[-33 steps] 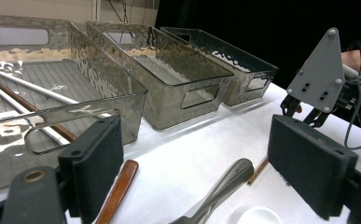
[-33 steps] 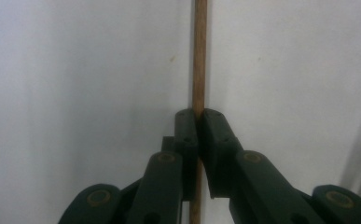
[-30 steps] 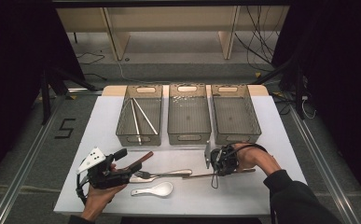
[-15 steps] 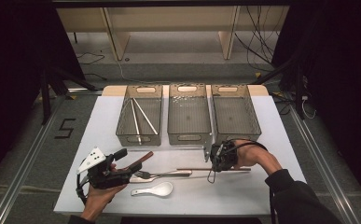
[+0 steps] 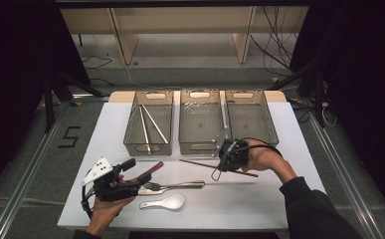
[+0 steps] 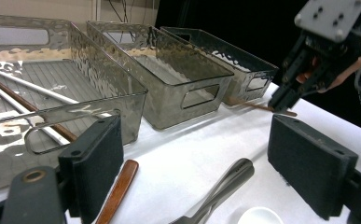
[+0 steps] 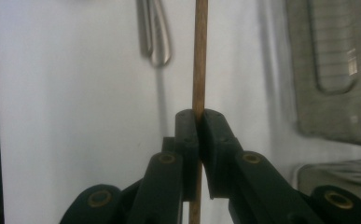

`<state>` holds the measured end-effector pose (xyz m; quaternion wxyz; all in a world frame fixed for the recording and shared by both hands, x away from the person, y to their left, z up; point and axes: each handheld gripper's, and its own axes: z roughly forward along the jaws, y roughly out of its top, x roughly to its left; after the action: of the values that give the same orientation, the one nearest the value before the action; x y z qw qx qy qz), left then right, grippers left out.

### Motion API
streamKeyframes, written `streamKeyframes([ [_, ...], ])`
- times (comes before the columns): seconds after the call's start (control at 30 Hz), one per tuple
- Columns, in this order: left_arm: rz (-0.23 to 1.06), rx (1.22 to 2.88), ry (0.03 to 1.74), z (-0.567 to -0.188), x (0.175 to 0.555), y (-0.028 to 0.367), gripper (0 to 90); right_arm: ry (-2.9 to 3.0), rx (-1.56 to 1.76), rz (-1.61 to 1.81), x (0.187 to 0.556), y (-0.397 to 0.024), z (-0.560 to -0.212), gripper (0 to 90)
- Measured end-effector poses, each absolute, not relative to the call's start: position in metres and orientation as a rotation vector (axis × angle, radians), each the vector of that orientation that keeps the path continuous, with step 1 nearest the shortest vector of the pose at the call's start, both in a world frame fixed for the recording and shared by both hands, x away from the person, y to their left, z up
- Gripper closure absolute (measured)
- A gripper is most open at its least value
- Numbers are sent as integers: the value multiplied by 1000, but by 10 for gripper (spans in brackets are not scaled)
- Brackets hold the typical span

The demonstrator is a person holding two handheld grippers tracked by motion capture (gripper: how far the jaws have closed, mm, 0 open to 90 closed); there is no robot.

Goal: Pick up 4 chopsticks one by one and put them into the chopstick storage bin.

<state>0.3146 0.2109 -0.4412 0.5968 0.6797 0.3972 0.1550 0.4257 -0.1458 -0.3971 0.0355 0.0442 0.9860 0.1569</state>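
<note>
High view: right gripper (image 5: 228, 160) fingers pinch brown chopstick (image 5: 200, 164), raised off table; left gripper (image 5: 130, 174) fingers wide.

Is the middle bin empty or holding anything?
Empty: the middle bin shows only its bare ribbed floor, while the left bin holds chopsticks.

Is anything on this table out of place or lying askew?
Nothing looks damaged or spilled. The brown chopstick is slanted only because the right gripper is shut on it. A fork, a white spoon and a brown-handled utensil lie loose outside the bins.
</note>
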Motion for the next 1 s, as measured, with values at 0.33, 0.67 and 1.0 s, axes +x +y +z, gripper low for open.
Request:
streamKeyframes([
  [0.33,358,1577,922,-441,315,211,180,2930,332,739,439,-132,-376,858],
  [0.67,358,1577,922,-441,315,211,179,2826,489,962,454,-120,-359,858],
  [1.0,359,1577,922,-441,315,212,179,2750,602,1092,466,-105,-355,858],
])
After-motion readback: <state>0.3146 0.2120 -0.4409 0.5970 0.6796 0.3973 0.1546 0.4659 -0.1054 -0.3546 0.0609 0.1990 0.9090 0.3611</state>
